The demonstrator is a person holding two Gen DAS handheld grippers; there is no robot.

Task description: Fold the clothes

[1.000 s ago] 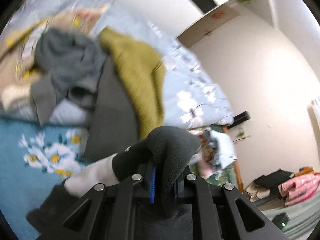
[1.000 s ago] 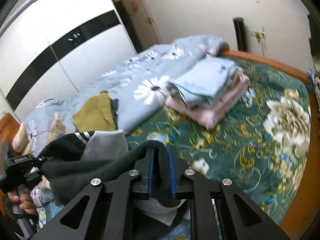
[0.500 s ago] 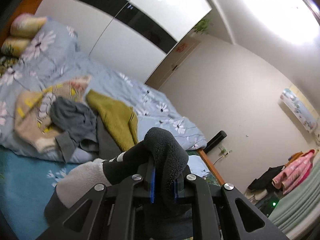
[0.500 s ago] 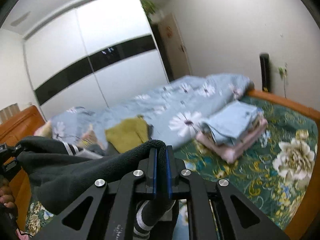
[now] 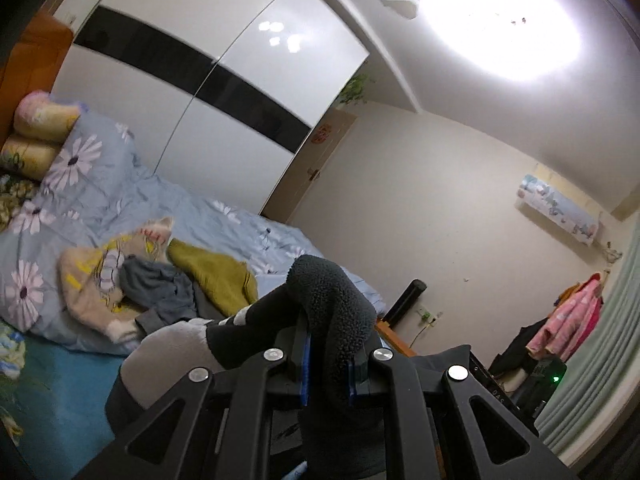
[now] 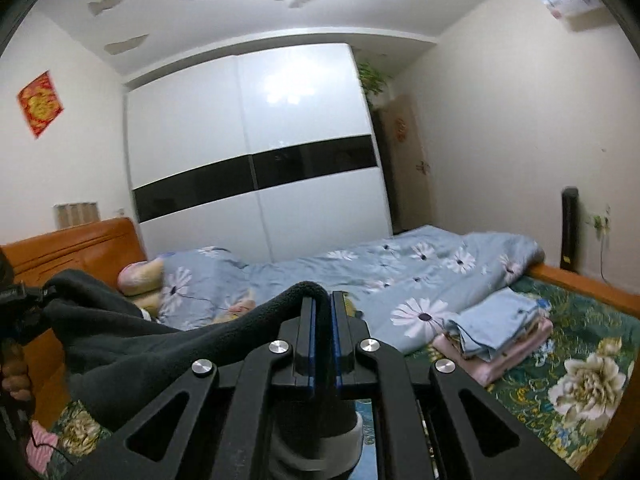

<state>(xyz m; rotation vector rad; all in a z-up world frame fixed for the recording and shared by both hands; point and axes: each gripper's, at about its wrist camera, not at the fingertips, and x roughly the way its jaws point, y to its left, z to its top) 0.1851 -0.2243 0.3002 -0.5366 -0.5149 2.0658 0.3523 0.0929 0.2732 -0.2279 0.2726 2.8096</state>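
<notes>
A dark grey fleece garment (image 5: 332, 304) with a light grey part and stripes bulges up between the blue pads of my left gripper (image 5: 326, 360), which is shut on it. In the right wrist view the same fleece garment (image 6: 132, 340) stretches from my right gripper (image 6: 322, 344), shut on its edge, across to the left gripper (image 6: 20, 300) at the left border, held by a hand (image 6: 16, 380). Both grippers are raised above the bed, with the cloth hanging between them. Unfolded clothes lie on the blue quilt: an olive sweater (image 5: 216, 276), a grey garment (image 5: 156, 284) and a beige printed top (image 5: 92, 280).
A folded stack of light blue and pink clothes (image 6: 496, 332) sits on the green floral bedsheet (image 6: 580, 360). A blue flowered quilt (image 6: 360, 276) covers the far half of the bed. White wardrobe (image 6: 256, 152) behind, orange headboard (image 6: 68, 248) at left, clothes heaped on a rack (image 5: 568, 312).
Both grippers rose and tilted upward with the fleece garment, so the views swung from the bed surface to the wardrobe and ceiling. The garment now spans taut between them.
</notes>
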